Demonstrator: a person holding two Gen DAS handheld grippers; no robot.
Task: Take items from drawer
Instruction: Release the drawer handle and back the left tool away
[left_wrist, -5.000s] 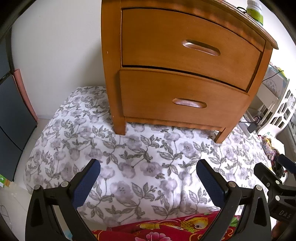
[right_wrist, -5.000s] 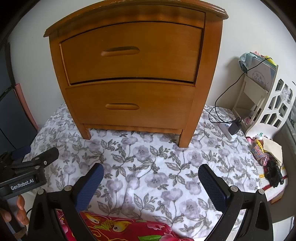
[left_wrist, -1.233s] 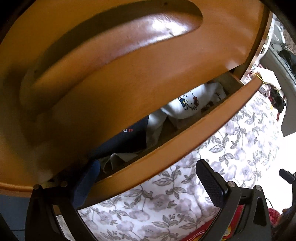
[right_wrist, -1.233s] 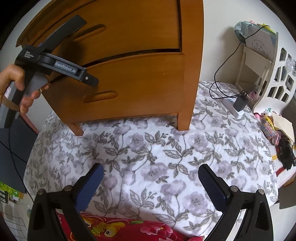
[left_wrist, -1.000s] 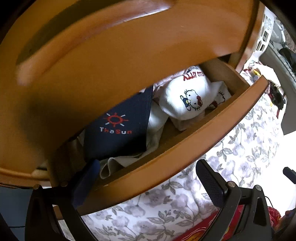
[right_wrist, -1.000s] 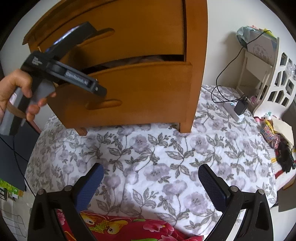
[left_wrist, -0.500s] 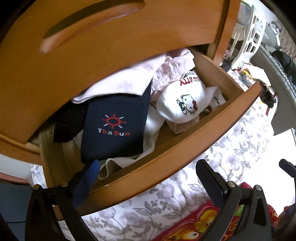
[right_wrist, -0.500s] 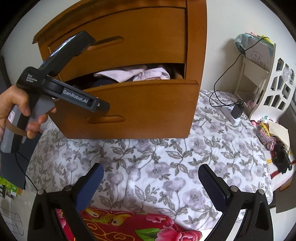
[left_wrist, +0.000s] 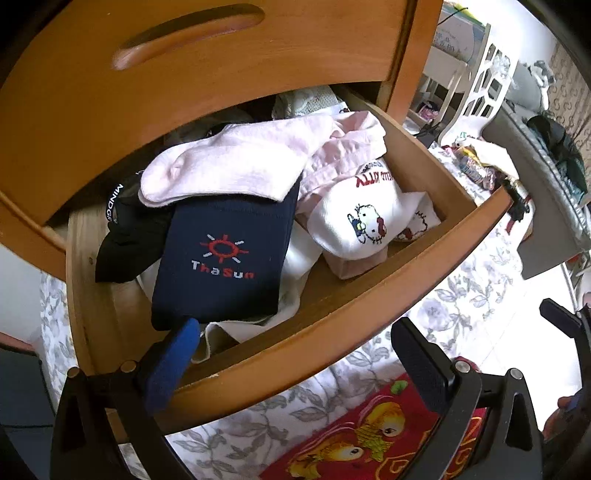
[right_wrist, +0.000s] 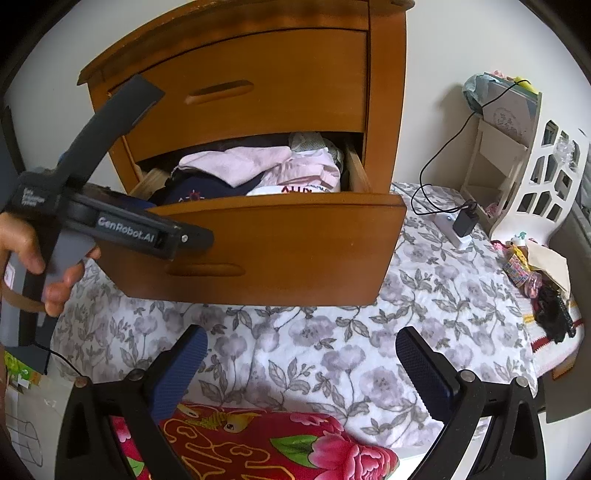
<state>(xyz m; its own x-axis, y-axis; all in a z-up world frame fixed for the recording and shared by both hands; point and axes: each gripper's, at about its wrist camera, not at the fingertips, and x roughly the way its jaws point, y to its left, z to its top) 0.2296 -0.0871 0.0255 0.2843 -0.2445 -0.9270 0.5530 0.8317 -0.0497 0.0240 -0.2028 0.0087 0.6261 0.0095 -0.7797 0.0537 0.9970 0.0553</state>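
Observation:
The nightstand's lower drawer (left_wrist: 332, 332) stands pulled out, stuffed with clothes. A navy "ThaSun" sock (left_wrist: 221, 258) lies at the front left, with a pale pink sock (left_wrist: 229, 170) over its top end. To their right is a white Hello Kitty sock (left_wrist: 358, 218), and a black garment (left_wrist: 125, 232) sits at the far left. My left gripper (left_wrist: 295, 350) is open and straddles the drawer front: its left fingertip (left_wrist: 173, 354) is inside the drawer, the other outside. My right gripper (right_wrist: 303, 354) hangs open over the floral sheet, short of the drawer (right_wrist: 295, 240).
The upper drawer (right_wrist: 258, 92) is shut. A floral sheet (right_wrist: 332, 350) covers the floor, with a red flowered cloth (right_wrist: 258, 443) at its near edge. A white shelf (right_wrist: 535, 166), a charger with cable (right_wrist: 463, 221) and small clutter (right_wrist: 535, 280) lie to the right. A hand (right_wrist: 22, 243) holds the left gripper.
The lower drawer has slid further out with my left gripper hooked on its front, and more of the socks and clothes now show. The right gripper has barely moved.

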